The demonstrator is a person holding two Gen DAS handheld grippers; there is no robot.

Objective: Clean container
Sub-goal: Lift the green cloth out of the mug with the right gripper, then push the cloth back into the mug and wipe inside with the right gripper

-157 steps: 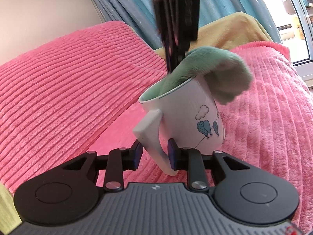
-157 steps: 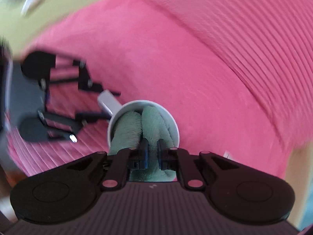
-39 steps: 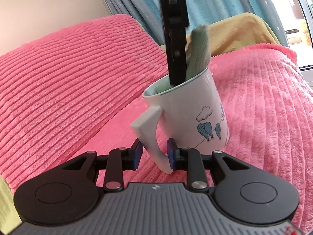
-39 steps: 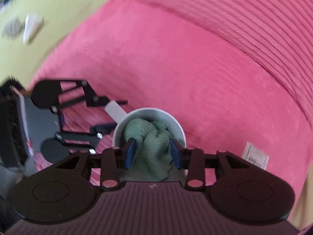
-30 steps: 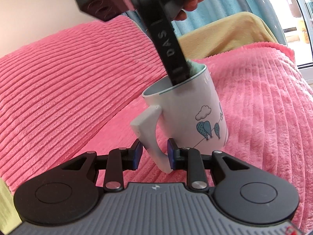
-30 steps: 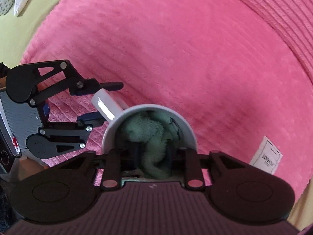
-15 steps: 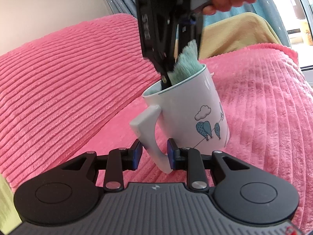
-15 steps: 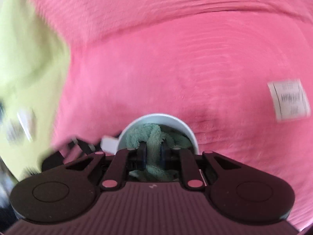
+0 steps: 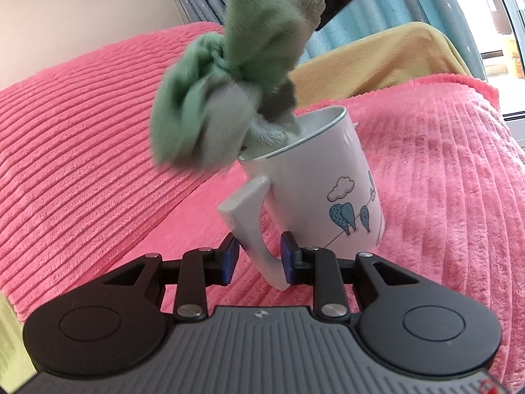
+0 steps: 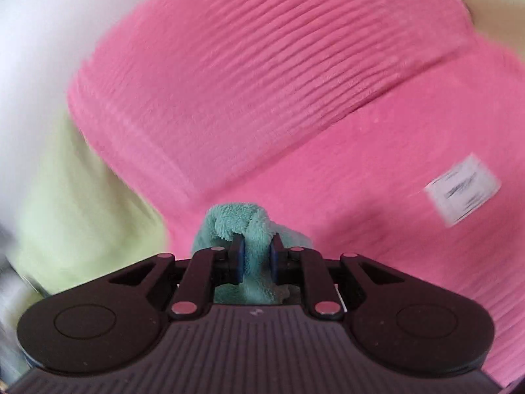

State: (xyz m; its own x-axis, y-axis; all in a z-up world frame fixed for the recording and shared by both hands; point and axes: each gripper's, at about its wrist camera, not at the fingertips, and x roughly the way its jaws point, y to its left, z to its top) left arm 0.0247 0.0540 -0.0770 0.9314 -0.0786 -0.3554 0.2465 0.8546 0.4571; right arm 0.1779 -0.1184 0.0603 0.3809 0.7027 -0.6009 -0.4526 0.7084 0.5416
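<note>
Your left gripper (image 9: 257,256) is clenched on the handle (image 9: 254,216) of the white mug (image 9: 325,177), both blue pads pressed to it, one each side. The mug sits just ahead of those fingers, tilted a bit to the right, base on the pink ribbed blanket (image 9: 443,164), blue tree print facing right of the fingers. Your right gripper (image 10: 256,256) is clamped on the green cloth (image 10: 252,229); a fold of it bulges up past the fingertips, the rest hangs under the fingers. In the left wrist view the cloth (image 9: 229,82) is a blurred bunch up and left of the left fingers, above the mug rim, its lowest tuft at the mouth; can't tell if it touches the inside. Right gripper body shows as a dark shape at the top edge there. Ahead of the right fingers: pink blanket, a white label (image 10: 462,188) to the right, and yellow-green fabric (image 10: 82,213) to the left.
</note>
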